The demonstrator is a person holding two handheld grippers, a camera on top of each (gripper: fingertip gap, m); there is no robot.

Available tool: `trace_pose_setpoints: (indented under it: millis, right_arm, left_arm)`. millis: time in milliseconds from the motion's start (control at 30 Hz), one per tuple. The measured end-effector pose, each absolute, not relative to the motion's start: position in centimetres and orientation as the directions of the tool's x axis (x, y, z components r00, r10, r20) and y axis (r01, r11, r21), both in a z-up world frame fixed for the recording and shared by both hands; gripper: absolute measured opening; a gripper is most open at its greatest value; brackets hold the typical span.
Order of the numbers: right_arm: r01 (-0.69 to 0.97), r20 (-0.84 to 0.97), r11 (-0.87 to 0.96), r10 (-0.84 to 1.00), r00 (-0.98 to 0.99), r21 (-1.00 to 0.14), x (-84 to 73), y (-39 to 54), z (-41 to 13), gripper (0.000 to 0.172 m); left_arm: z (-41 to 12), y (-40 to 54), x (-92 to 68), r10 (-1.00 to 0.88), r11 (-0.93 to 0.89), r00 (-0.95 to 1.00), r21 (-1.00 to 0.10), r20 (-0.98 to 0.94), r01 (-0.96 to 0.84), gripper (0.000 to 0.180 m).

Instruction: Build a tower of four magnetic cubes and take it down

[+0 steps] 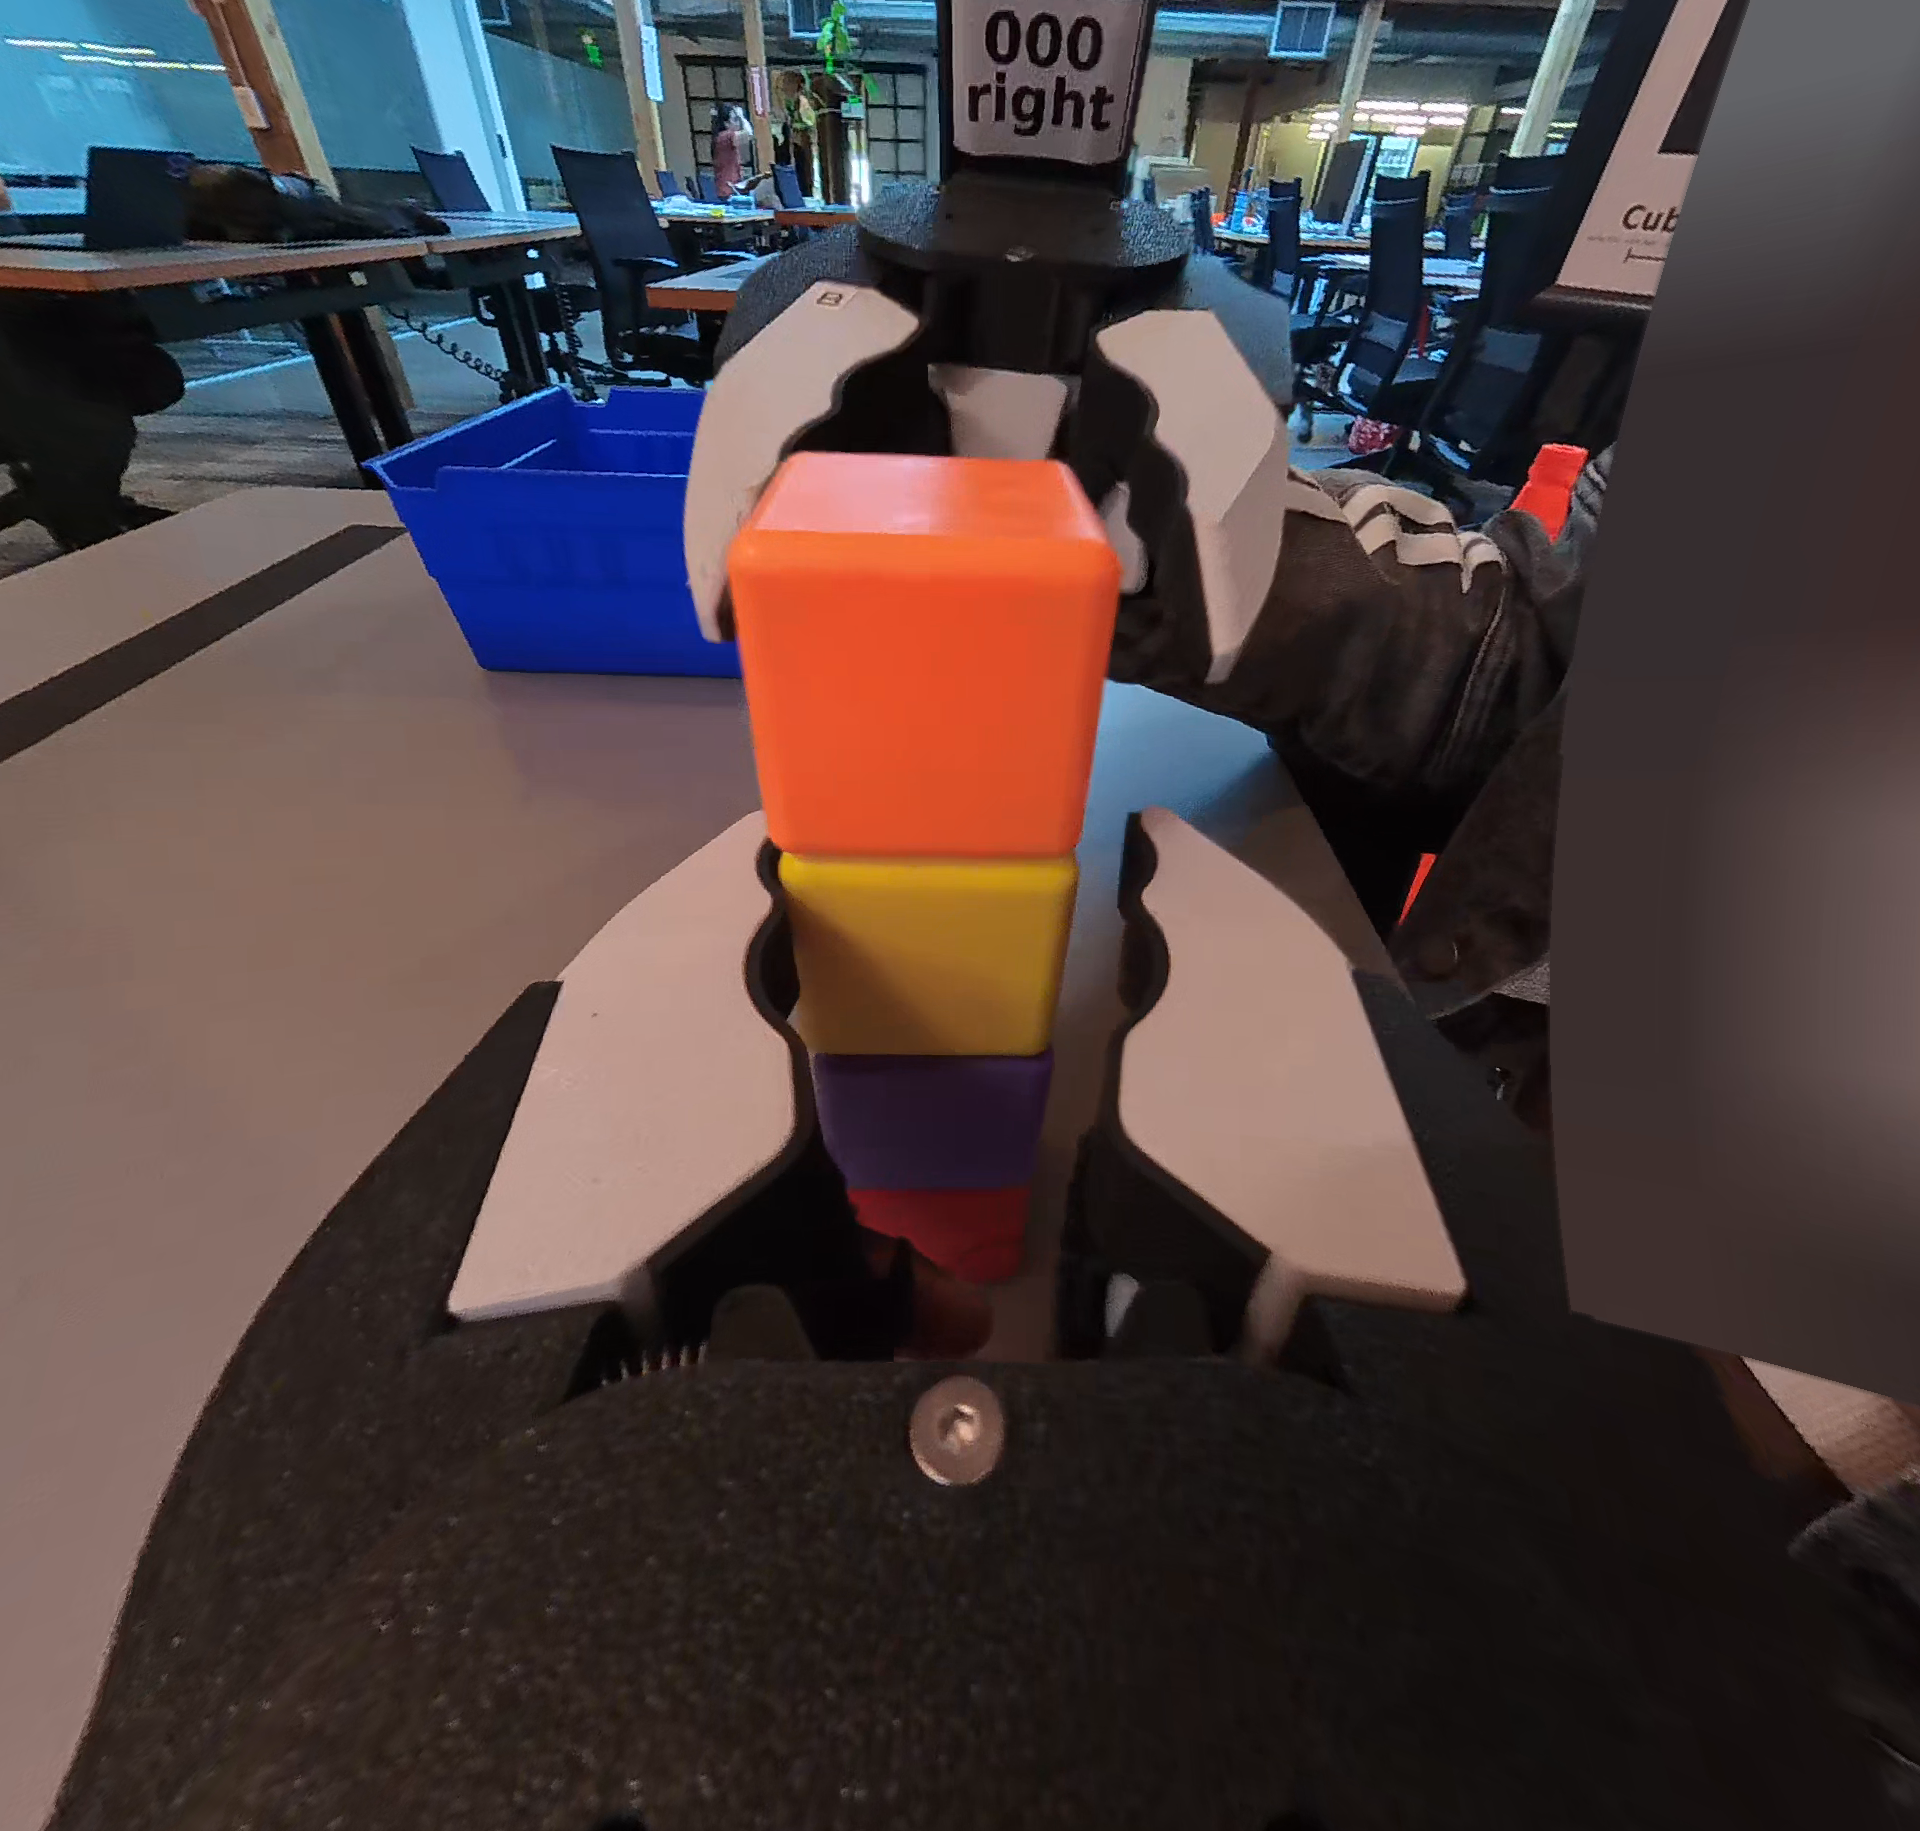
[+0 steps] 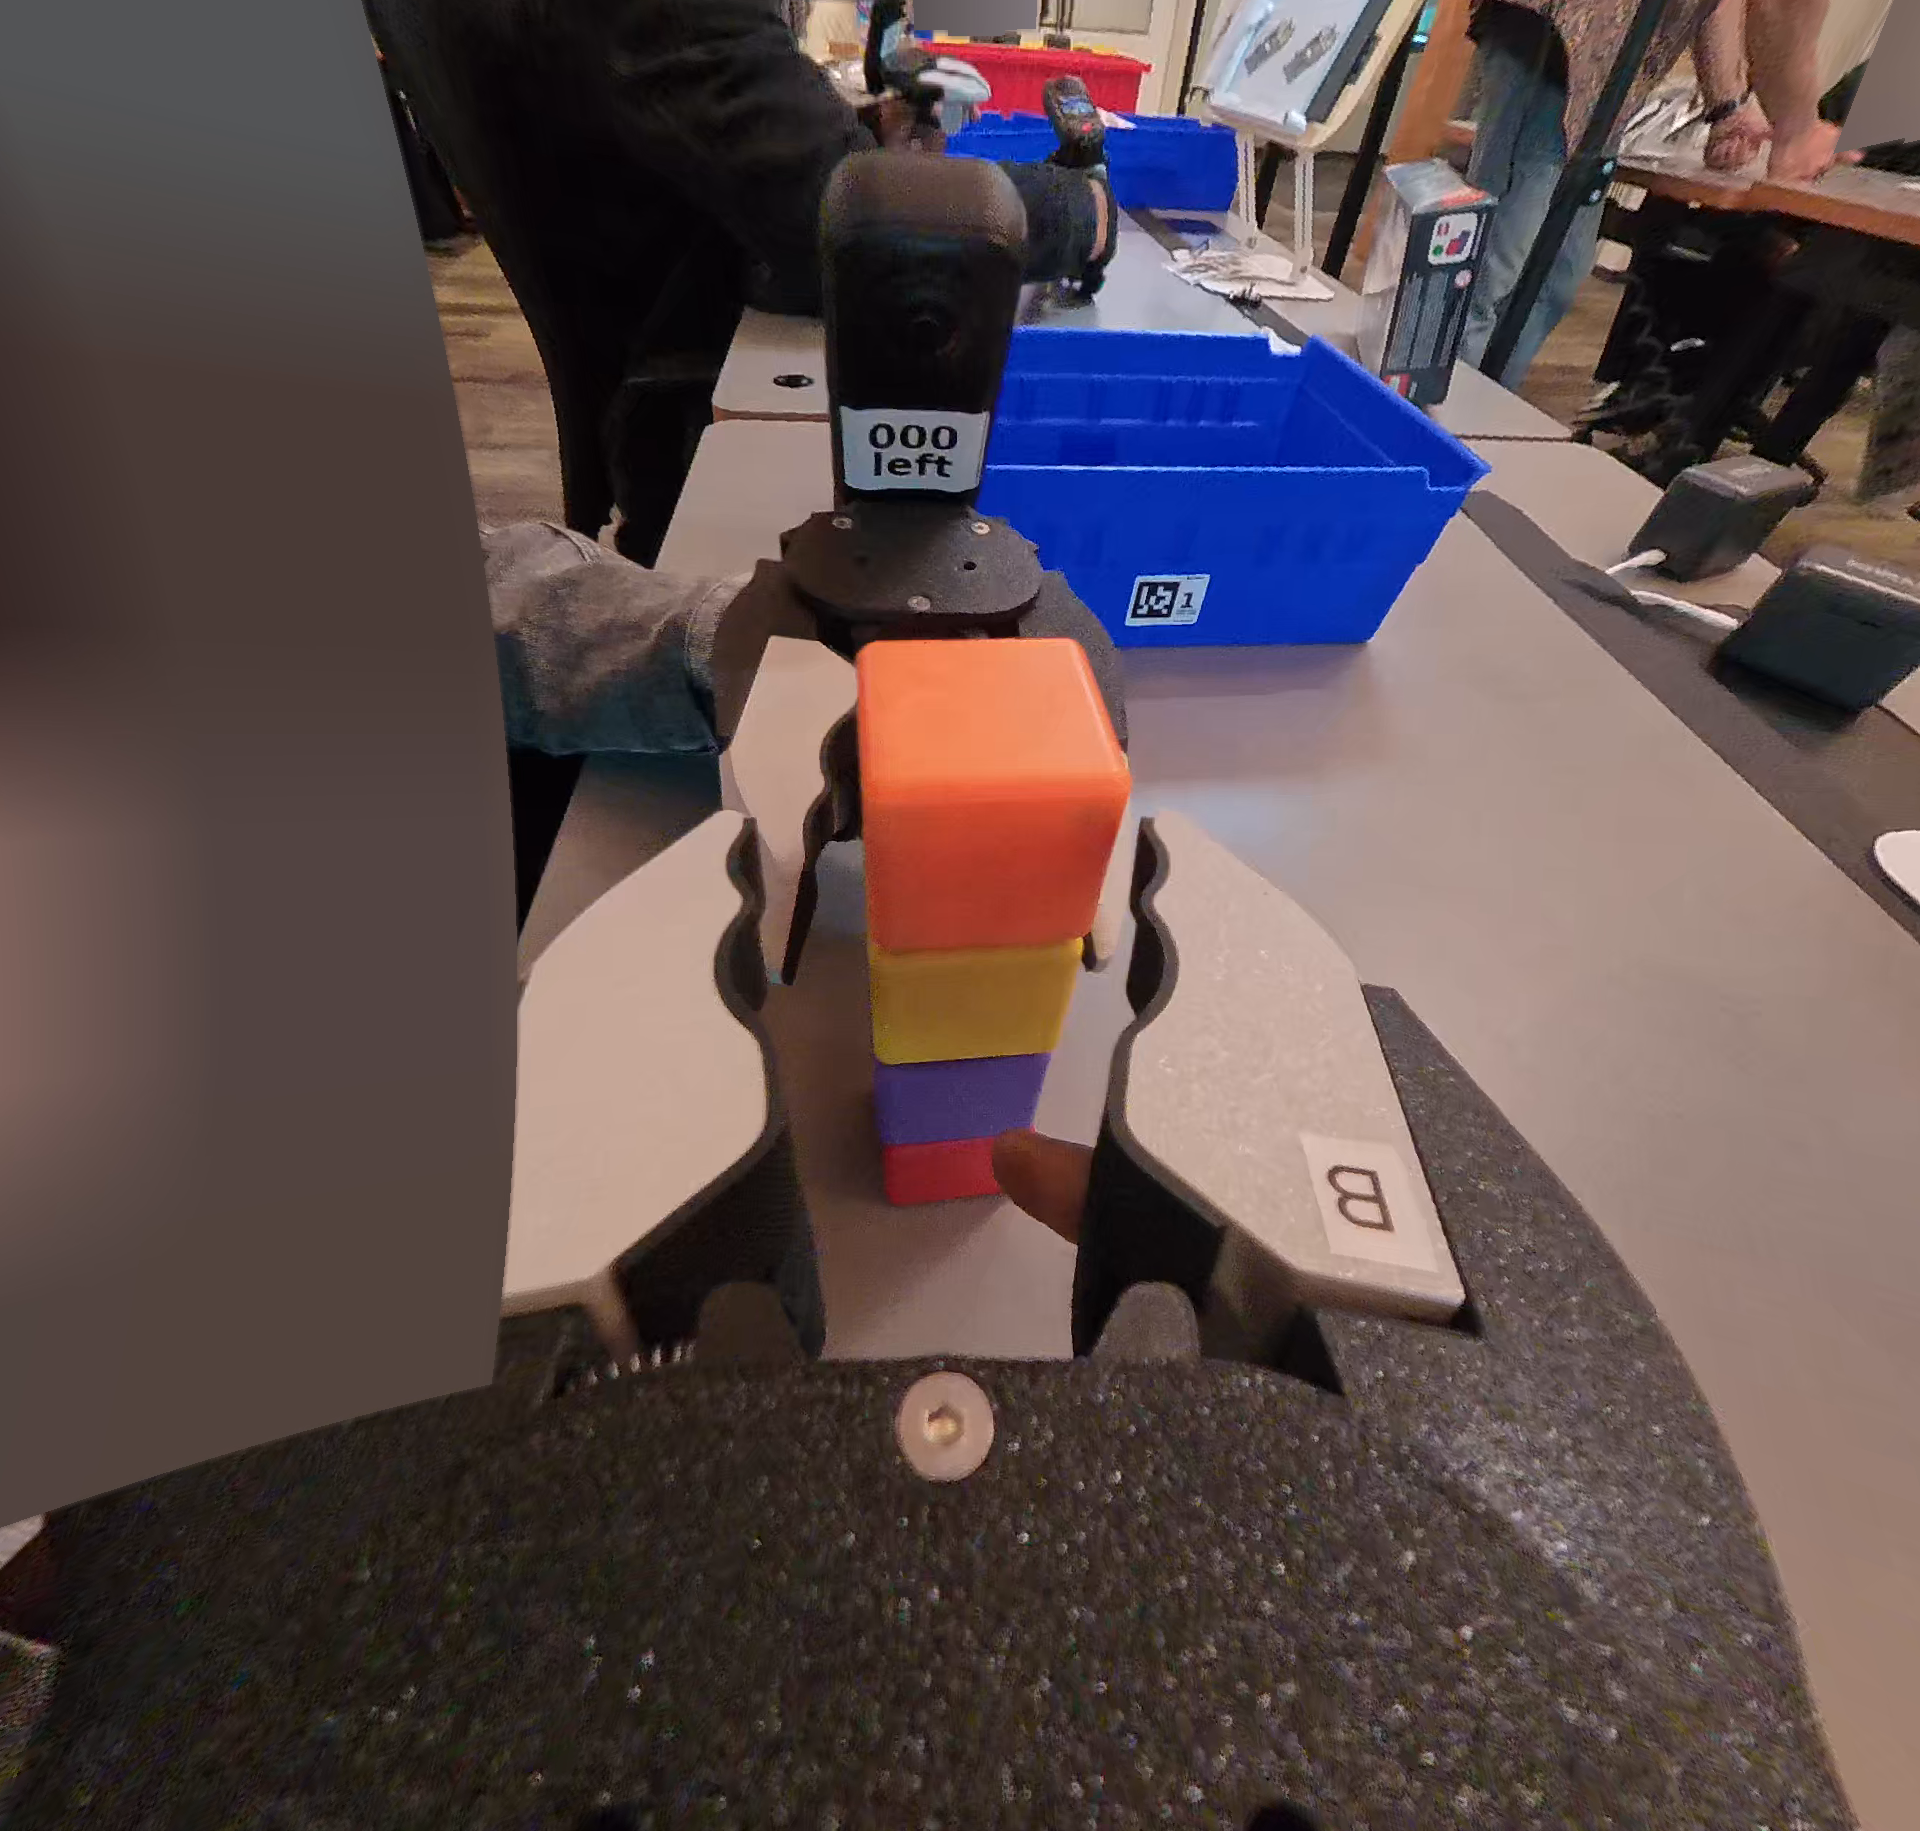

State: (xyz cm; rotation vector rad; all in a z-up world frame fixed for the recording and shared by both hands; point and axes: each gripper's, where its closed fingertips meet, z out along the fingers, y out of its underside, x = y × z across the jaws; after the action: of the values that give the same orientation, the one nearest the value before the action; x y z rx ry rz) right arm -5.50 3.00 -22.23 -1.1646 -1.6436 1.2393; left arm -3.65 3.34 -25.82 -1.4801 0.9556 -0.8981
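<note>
**A:** Where does the tower (image 2: 977,950) stand?

**B:** On the grey table (image 2: 1403,846), close to the edge where a person's sleeve (image 2: 603,638) lies, with the blue bin (image 2: 1247,534) farther in from that edge. All four cubes are up: orange cube (image 2: 987,794) on top, then the yellow cube (image 2: 971,1002), the purple cube (image 2: 956,1095), and the red cube (image 2: 935,1168) on the surface. The column is roughly upright, though the faces are not quite flush.

**A:** How would they handle?

**B:** My guess is stiff, smooth plastic blocks with rounded edges, light and a little slick. They don't look fragile. The magnets should keep the faces together, so pulling one cube will likely tug the one beneath it (a twist or tilt may break the bond more easily than a straight lift). I'd grip two opposite flat sides at mid-height, never the corners.

**A:** And the tongs?

**B:** The right gripper (image 2: 945,846) straddles the orange cube with its jaws spread wider than the block. Table shows between the cube and one finger, so it grips nothing. The left gripper (image 1: 951,877) comes from the opposite side at the yellow cube's level. One finger is against or very nearly against that cube and the other stands clear, so it holds nothing either.

**A:** So takedown hasn't begun?

**B:** It seems not. The likely plan is to steady the yellow cube and peel off the orange.
</note>
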Motion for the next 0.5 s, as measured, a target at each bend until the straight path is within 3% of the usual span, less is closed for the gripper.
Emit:
trace_pose_setpoints:
  millis: [33,167,267,500]
  right_arm:
    - [0.221,0.042,0.112,0.953,-0.299,-0.969,-5.7,3.06,-22.31,0.067]
    - [0.213,0.046,0.114,0.953,-0.301,-0.97,-6.25,3.14,-22.54,0.063]
    - [0.188,0.062,0.128,0.946,-0.32,-0.974,-6.36,2.85,-22.45,0.049]
    - [0.168,0.081,0.141,0.943,-0.323,-0.976,-6.08,2.67,-22.39,0.049]
  left_arm:
    - [-25.82,3.43,-3.73,-0.919,-0.069,0.393,-0.994,0.029,-0.086,0.055]
    - [-25.88,3.38,-3.74,-0.92,-0.066,0.392,-0.993,0.023,-0.096,0.049]
    - [-25.91,3.22,-3.67,-0.925,-0.067,0.38,-0.992,0.022,-0.105,0.049]
    - [-25.96,3.1,-3.52,-0.925,-0.063,0.379,-0.989,0.007,-0.136,0.049]
